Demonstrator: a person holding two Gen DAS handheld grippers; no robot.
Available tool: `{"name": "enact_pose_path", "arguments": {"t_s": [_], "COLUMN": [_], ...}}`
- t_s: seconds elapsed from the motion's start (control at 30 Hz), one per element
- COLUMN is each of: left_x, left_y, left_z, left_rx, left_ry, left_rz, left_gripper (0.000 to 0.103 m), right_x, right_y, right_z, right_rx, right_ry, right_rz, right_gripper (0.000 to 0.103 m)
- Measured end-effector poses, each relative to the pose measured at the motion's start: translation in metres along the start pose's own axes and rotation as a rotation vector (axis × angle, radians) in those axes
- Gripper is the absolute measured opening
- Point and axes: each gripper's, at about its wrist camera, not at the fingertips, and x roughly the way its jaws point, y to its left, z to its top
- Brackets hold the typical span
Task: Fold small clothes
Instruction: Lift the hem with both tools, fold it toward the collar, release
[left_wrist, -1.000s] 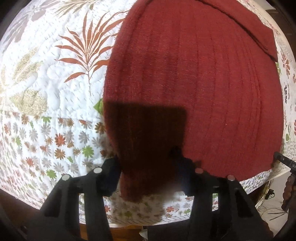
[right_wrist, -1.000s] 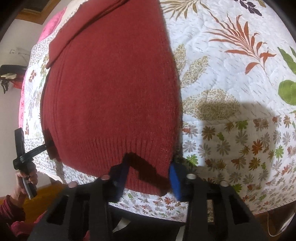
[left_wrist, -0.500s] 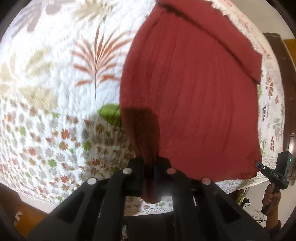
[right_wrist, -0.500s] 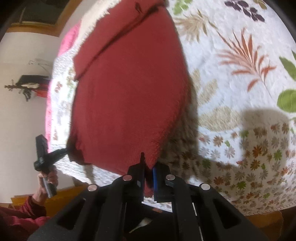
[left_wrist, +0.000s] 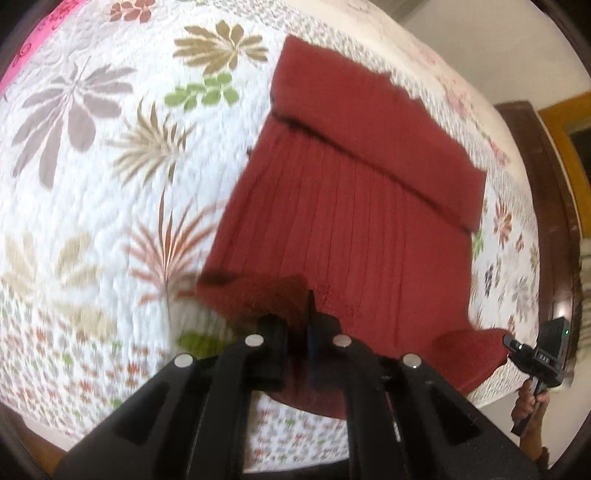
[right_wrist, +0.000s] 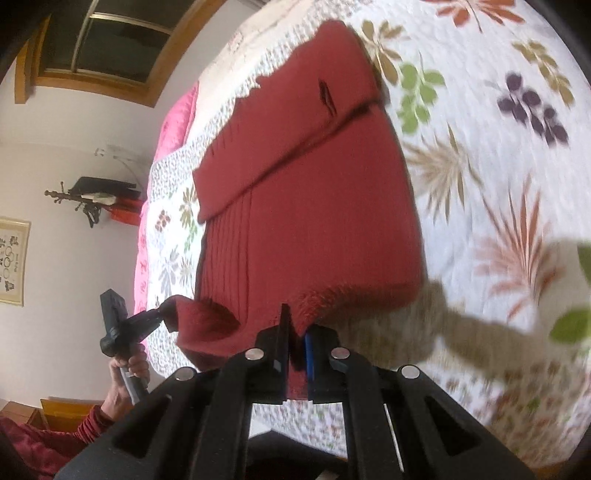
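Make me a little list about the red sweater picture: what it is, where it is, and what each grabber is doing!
thing: red knitted sweater, top part folded over
where: lying on a flowery quilt on a bed
left gripper: shut on one bottom corner of the sweater
right gripper: shut on the other bottom corner
bottom hem: lifted off the quilt at both corners
picture: blurry

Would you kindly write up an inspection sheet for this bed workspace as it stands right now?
Surface: floral quilt covering a bed.
Job's things: red knit sweater lying flat, far end already folded over, near hem lifted at both corners.
Clutter: nothing seen on the quilt.
Grippers: left gripper shut on the sweater's hem corner; right gripper shut on the other hem corner.
Cables: nothing seen.
Surroundings: pink bedding at the quilt's far edge, wall hook rack, framed picture, wooden window frame.
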Motion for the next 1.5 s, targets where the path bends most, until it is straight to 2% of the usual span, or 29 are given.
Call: {"name": "enact_pose_path", "arguments": {"t_s": [0.23, 0.43, 0.47, 0.57, 0.6, 0.63, 0.67, 0.7, 0.73, 0.87, 0.93, 1.1, 1.2, 1.4, 1.5], "left_x": [0.021, 0.054, 0.057, 0.061, 0.059, 0.055, 0.047, 0.039, 0.028, 0.006, 0.004, 0.026, 0.046, 0.075, 0.089], "left_y": [-0.005, -0.012, -0.010, -0.002, 0.000, 0.001, 0.002, 0.003, 0.002, -0.003, -0.013, -0.048, -0.063, -0.074, -0.076], "left_z": [0.050, 0.081, 0.083, 0.092, 0.093, 0.095, 0.096, 0.097, 0.098, 0.100, 0.099, 0.092, 0.092, 0.101, 0.104], "left_rx": [-0.092, -0.091, -0.101, -0.165, -0.175, -0.178, -0.173, -0.164, -0.145, -0.076, -0.007, 0.231, 0.336, 0.448, 0.485], "left_ry": [-0.006, 0.027, 0.035, 0.054, 0.050, 0.044, 0.027, 0.002, -0.032, -0.081, -0.082, -0.032, -0.003, 0.031, 0.061], "left_rz": [0.017, 0.078, 0.081, 0.064, 0.051, 0.048, 0.058, 0.076, 0.112, 0.150, 0.184, 0.253, 0.296, 0.314, 0.306], "left_gripper": [0.006, 0.006, 0.009, 0.014, 0.015, 0.026, 0.045, 0.053, 0.065, 0.068, 0.068, 0.070, 0.070, 0.071, 0.071], "right_x": [0.023, 0.059, 0.062, 0.068, 0.064, 0.058, 0.054, 0.046, 0.040, 0.030, 0.032, 0.054, 0.071, 0.102, 0.114], "right_y": [-0.020, -0.033, -0.036, -0.044, -0.047, -0.049, -0.049, -0.049, -0.047, -0.029, -0.021, -0.002, 0.007, 0.013, 0.008], "right_z": [0.062, 0.103, 0.107, 0.117, 0.119, 0.122, 0.124, 0.125, 0.126, 0.123, 0.120, 0.116, 0.116, 0.122, 0.125], "right_rx": [0.063, 0.115, 0.119, 0.132, 0.134, 0.127, 0.120, 0.106, 0.083, -0.054, -0.108, -0.226, -0.297, -0.376, -0.385], "right_ry": [0.006, 0.039, 0.044, 0.063, 0.050, 0.027, 0.013, -0.002, -0.010, 0.007, 0.025, 0.085, 0.118, 0.173, 0.198], "right_rz": [0.005, -0.020, -0.026, -0.069, -0.091, -0.096, -0.096, -0.103, -0.113, -0.169, -0.183, -0.210, -0.243, -0.304, -0.328], "right_gripper": [0.006, 0.006, 0.007, 0.023, 0.035, 0.038, 0.038, 0.038, 0.038, 0.040, 0.050, 0.062, 0.064, 0.074, 0.075]}}
